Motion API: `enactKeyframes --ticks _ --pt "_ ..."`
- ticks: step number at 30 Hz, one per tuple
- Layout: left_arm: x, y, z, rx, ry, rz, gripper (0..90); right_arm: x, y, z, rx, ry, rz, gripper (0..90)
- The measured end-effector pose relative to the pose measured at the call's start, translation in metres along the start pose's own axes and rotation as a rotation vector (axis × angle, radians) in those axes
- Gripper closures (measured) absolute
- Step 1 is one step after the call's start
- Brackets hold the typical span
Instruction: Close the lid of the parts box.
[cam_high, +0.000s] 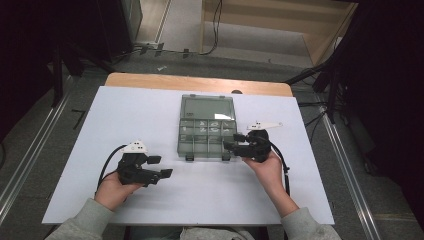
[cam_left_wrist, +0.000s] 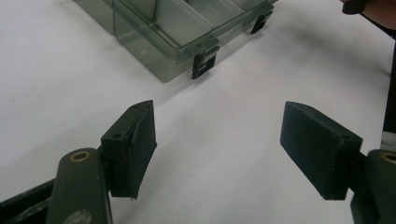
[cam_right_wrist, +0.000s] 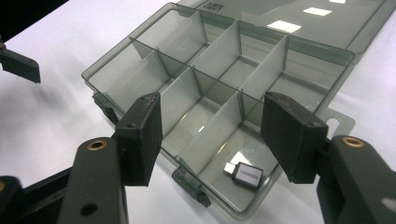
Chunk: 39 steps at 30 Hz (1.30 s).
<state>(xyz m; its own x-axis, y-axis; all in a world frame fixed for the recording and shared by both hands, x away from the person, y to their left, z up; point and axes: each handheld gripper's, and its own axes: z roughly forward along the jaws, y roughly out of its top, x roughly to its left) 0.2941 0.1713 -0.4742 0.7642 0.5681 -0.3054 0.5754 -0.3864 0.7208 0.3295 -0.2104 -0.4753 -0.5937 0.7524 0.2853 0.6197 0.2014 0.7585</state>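
One small grey metal adapter (cam_right_wrist: 246, 174) marked UGREEN, lying in near corner compartment of open smoky translucent plastic organiser box (cam_right_wrist: 112, 63) on white table (cam_high: 150, 110). Right hand-held gripper (cam_right_wrist: 212, 135) spread, empty, above it; left hand-held gripper (cam_left_wrist: 219, 140) spread, apart. Lid lettering unreadable.

The compartment box (cam_high: 207, 131) sits mid-surface (cam_high: 150, 110), lid lying open at its twelve o'clock; a small adapter (cam_right_wrist: 244, 174) lies in its corner compartment beneath my right gripper (cam_high: 236, 141), my left gripper (cam_high: 161, 167) at the box's eight o'clock
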Motion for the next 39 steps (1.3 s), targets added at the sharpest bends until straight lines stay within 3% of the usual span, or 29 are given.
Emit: enactKeyframes --ticks 15,18,21,32,36,39 --pt "0.002 0.011 0.006 -0.021 0.018 -0.027 27.0 -0.007 -0.009 -0.012 -0.027 -0.015 0.029 34.5" --pt "0.000 0.013 0.007 -0.008 0.004 -0.037 26.9 -0.008 -0.010 -0.015 -0.033 -0.019 0.033 34.3" --pt "-0.004 0.015 0.008 -0.013 0.020 -0.016 26.7 -0.010 -0.011 -0.016 -0.039 -0.022 0.039 33.8" --pt "0.001 0.028 0.016 -0.051 0.055 -0.050 26.5 -0.014 -0.019 -0.025 -0.049 -0.049 0.062 32.4" --pt "0.001 0.035 0.023 -0.060 0.079 -0.030 26.5 -0.016 -0.020 -0.026 -0.046 -0.057 0.073 31.5" --pt "0.001 0.043 0.028 -0.082 0.089 -0.043 26.5 -0.017 -0.021 -0.026 -0.047 -0.064 0.081 31.4"
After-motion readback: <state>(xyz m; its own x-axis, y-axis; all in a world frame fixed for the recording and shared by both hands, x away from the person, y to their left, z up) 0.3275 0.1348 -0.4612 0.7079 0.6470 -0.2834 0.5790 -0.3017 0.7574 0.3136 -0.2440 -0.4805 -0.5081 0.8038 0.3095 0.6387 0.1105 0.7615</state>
